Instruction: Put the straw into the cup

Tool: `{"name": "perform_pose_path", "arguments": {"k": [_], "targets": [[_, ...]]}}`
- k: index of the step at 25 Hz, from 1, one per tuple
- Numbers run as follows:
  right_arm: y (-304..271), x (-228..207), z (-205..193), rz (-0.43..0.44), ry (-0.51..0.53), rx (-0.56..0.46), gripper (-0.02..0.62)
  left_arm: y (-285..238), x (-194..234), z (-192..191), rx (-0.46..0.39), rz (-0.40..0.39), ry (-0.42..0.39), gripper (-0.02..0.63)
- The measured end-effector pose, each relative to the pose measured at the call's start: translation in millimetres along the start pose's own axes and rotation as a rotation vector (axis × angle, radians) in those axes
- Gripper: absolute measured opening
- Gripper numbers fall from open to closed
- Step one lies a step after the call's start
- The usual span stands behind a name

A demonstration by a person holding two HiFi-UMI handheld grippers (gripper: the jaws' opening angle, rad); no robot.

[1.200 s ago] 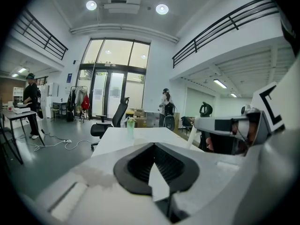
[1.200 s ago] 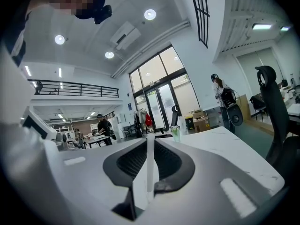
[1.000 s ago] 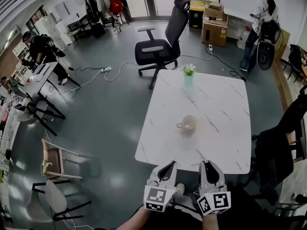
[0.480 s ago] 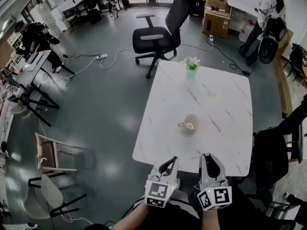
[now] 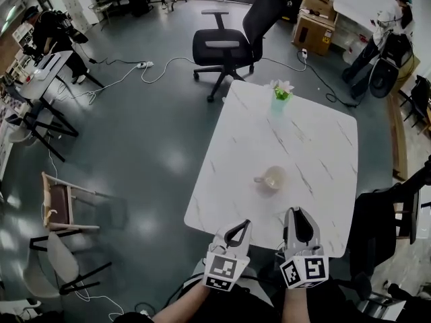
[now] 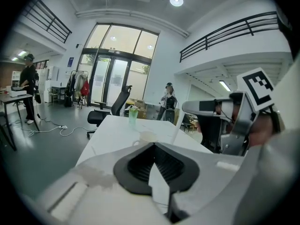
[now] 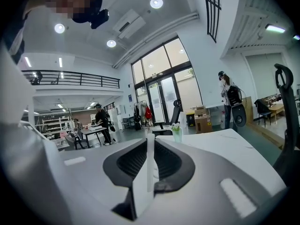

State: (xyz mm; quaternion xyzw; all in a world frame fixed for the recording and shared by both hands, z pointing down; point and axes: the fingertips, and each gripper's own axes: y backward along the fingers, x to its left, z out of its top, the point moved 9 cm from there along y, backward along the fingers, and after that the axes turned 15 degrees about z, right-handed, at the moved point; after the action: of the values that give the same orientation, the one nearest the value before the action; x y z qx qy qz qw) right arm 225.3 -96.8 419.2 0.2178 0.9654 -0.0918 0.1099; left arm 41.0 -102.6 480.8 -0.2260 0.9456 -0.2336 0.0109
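Note:
A pale cup (image 5: pixel 273 179) with its handle to the left stands on the white marble table (image 5: pixel 316 147), near the middle; over the left jaws it shows as the cup (image 6: pixel 147 136). My right gripper (image 5: pixel 298 215) hovers at the table's near edge, shut on a thin white straw (image 7: pixel 149 165) that stands upright between its pads. From the left gripper view the straw (image 6: pixel 179 121) slants down from the right gripper's tip. My left gripper (image 5: pixel 236 233) hangs beside it just off the near edge, jaws together and holding nothing. Both are well short of the cup.
A green vase with a flower (image 5: pixel 280 94) stands at the table's far edge. A black office chair (image 5: pixel 232 42) sits beyond it, with cables on the floor. A dark chair (image 5: pixel 387 214) is at the table's right. People stand at the room's far corners.
The head view has drifted, so the table sits a little further right and lower. Both grippers stay at the near edge, side by side, with the right one still shut on the straw.

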Motion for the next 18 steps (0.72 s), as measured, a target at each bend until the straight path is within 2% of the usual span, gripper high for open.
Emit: {"name": "perform_pose_path", "arguments": {"k": [18], "targets": [[-65, -48, 1, -0.036, -0.008, 0.017, 0.049, -38, 18, -5, 0.078, 0.001, 0.039, 0.002]]}}
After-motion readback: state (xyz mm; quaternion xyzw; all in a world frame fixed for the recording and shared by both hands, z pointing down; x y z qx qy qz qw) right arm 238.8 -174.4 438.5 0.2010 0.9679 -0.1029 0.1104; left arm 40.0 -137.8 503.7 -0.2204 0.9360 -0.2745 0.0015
